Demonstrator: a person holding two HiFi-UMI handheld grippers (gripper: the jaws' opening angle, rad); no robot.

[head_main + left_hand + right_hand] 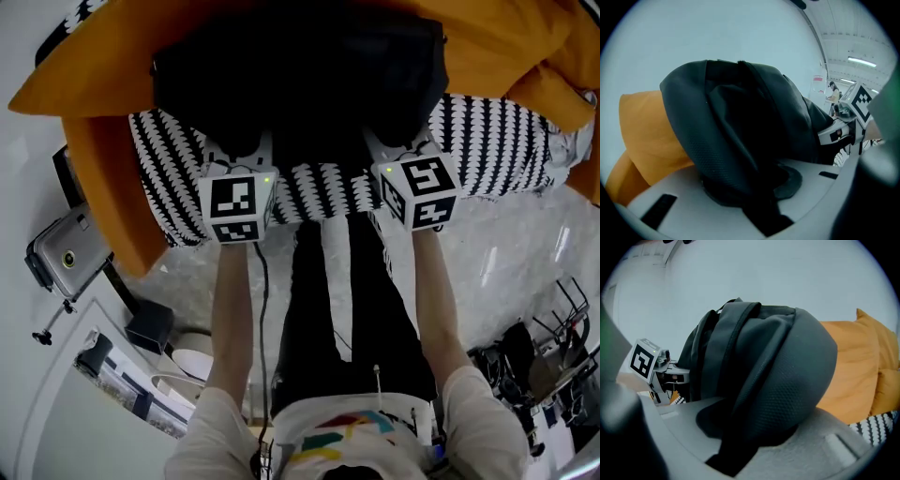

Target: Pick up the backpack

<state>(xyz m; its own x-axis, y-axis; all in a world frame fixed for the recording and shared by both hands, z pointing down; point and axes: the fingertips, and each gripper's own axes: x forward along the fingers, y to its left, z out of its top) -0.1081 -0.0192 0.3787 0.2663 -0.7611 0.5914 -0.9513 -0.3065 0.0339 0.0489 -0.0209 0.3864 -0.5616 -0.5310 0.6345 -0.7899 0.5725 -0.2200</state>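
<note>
1. Pale glossy floor (525, 253) lies open at the right, and gear (66, 248) crowds the lower corners.
2. A black-and-white zigzag cover (169, 178) runs across, with soft orange cloth (103, 66) bunched at its left and far edges.
3. The left gripper (752, 190) pinches a padded, mesh-faced fold of the black backpack (300, 66).
4. The backpack is at the cover's far edge, against the cloth.
5. The right gripper (740, 427) clamps another padded fold.

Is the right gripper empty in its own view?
No, the right gripper is closed on a padded part of the black backpack, which fills the gap between its jaws.
</note>
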